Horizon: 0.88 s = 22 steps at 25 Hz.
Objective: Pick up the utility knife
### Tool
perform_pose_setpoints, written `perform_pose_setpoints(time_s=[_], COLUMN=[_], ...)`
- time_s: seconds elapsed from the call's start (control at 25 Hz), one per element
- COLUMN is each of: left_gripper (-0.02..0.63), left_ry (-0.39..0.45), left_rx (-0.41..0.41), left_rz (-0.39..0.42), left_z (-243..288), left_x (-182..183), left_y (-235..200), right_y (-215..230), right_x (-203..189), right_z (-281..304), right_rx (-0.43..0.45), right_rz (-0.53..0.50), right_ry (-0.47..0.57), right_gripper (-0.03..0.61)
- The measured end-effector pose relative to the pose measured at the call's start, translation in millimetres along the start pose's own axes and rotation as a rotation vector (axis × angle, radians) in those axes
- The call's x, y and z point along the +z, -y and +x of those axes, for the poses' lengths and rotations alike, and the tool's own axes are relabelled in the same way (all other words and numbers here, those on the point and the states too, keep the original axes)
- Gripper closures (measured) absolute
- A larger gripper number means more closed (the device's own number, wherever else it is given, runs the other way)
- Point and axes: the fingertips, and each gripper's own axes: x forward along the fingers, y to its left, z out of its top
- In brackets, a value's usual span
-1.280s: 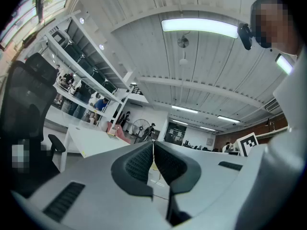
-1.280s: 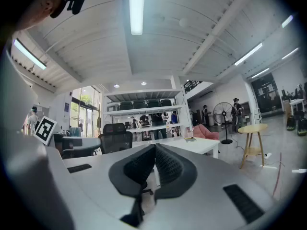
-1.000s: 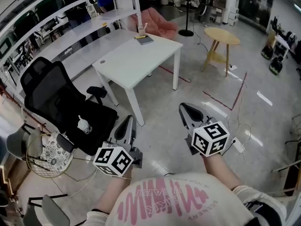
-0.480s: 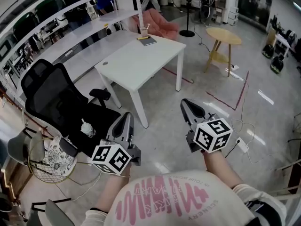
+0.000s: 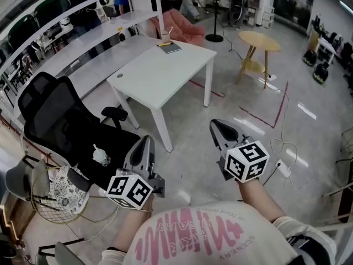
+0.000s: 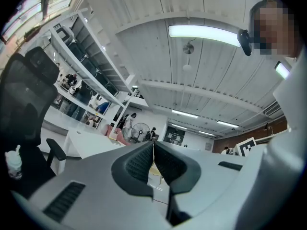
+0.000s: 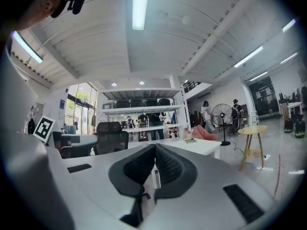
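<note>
A white table (image 5: 160, 70) stands ahead of me across the floor. At its far corner lie a dark notebook (image 5: 172, 48) and a small yellow item (image 5: 164, 44) beside it, too small to tell as the utility knife. My left gripper (image 5: 146, 142) is held low at the left, shut and empty, well short of the table. To its right my right gripper (image 5: 215, 125) is also shut on nothing. In the left gripper view the left gripper (image 6: 153, 145) has its pads pressed together. The right gripper (image 7: 154, 148) looks the same in its own view, level with the table top (image 7: 204, 146).
A black office chair (image 5: 60, 120) with a small bottle on its seat stands left of the table. A wire basket (image 5: 52, 195) sits at the lower left. A round wooden side table (image 5: 259, 40), a floor fan (image 5: 212, 4) and floor cables with a power strip (image 5: 284, 169) lie to the right.
Both grippers have been carried forward together a little toward the table. Their jaws stayed shut and the view drifted slightly.
</note>
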Motion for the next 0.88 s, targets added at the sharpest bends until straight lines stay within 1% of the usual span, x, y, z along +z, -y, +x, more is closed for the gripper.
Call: perform_pose_setpoints(time_s=[0.12,0.2,0.36,0.56,0.76,0.88], left_gripper=[0.588,0.588,0.588,0.588,0.588,0.588], left_ry=[-0.018,-0.005,0.008,0.012,0.042,0.051], left_rx=[0.000,0.020,0.030,0.008,0.011,0.017], left_rz=[-0.034,-0.051,-0.044,-0.023,-0.017,-0.013], left_z=[17.8,31.8,73.9,150.9,227.2,269.8], left_x=[-13.5,-17.1,-9.8,5.3,21.7,30.6], left_y=[-16.0,-27.8,-42.5,-55.2,-68.4,-83.3], right_y=[12.8,25.0,56.9,105.6,154.6,180.4], right_x=[-7.2,-10.7,-5.5,17.0,50.2,64.2], right_z=[19.1,32.4,67.1,127.7,186.5,223.5], right_rx=[-0.013,-0.015,-0.015,0.012,0.050,0.062], right_rz=[-0.009,-0.016,-0.019,-0.018,-0.054,-0.061], right_ry=[0.000,-0.005,-0.010,-0.004,0.015,0.020], right_gripper=[0.563,0.563,0.563,0.563,0.563,0.563])
